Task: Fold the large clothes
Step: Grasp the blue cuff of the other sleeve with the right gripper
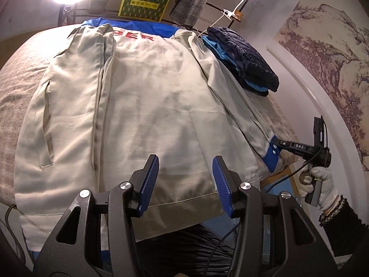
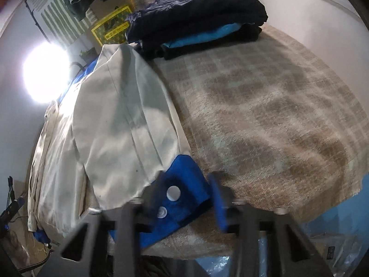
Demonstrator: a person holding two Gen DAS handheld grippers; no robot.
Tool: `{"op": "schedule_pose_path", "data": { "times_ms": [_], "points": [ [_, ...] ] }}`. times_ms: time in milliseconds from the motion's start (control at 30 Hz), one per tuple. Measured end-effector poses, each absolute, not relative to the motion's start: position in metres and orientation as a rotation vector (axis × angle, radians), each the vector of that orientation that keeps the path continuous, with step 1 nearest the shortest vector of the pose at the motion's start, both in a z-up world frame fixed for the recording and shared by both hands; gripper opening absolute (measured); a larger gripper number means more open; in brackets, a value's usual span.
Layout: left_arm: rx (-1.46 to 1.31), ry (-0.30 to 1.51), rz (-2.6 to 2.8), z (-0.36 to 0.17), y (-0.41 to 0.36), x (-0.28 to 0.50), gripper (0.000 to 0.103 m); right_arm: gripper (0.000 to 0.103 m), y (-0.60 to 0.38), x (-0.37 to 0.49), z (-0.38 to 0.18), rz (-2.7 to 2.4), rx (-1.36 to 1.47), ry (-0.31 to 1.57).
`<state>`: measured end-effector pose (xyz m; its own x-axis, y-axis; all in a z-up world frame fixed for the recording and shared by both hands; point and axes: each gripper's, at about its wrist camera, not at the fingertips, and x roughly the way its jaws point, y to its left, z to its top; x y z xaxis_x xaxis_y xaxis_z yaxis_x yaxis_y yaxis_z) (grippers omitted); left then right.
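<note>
Seeing a beige jacket (image 1: 147,106) lying back-up and flat on the plaid, fuzzy blanket-covered surface (image 2: 265,115); smooth woven cloth, blue yoke, red letters, blue cuff (image 2: 182,198) with white snaps. We see the left hand-held gripper (image 1: 185,180) with jaws parted over the hem, gripping nothing. The right hand-held gripper (image 2: 184,196) straddles the cuff; grip unclear, blurred. Folded dark quilted clothes (image 2: 196,20) are stacked behind.

Both wrist views look steeply down, close, sharing the jacket (image 1: 147,97).
</note>
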<state>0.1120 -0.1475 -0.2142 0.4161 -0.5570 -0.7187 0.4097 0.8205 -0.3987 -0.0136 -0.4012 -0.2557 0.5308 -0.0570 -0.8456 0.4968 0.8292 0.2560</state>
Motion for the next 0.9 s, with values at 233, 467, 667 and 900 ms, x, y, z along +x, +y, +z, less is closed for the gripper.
{"op": "schedule_pose_path", "data": {
  "times_ms": [233, 467, 667, 900],
  "points": [
    [-0.179, 0.96, -0.613, -0.215, -0.149, 0.113, 0.049, 0.001, -0.394, -0.017, -0.231, -0.349, 0.483, 0.903],
    [-0.233, 0.966, -0.607, -0.217, -0.145, 0.118, 0.049, 0.0, -0.356, -0.019, -0.181, -0.275, 0.392, 0.798],
    [-0.331, 0.973, -0.603, -0.221, -0.132, 0.125, 0.049, 0.0, -0.288, -0.011, -0.132, -0.093, 0.276, 0.719],
    [-0.436, 0.962, -0.549, -0.223, -0.101, 0.133, 0.049, 0.0, -0.188, 0.009, -0.131, 0.185, 0.081, 0.765]
  ]
}}
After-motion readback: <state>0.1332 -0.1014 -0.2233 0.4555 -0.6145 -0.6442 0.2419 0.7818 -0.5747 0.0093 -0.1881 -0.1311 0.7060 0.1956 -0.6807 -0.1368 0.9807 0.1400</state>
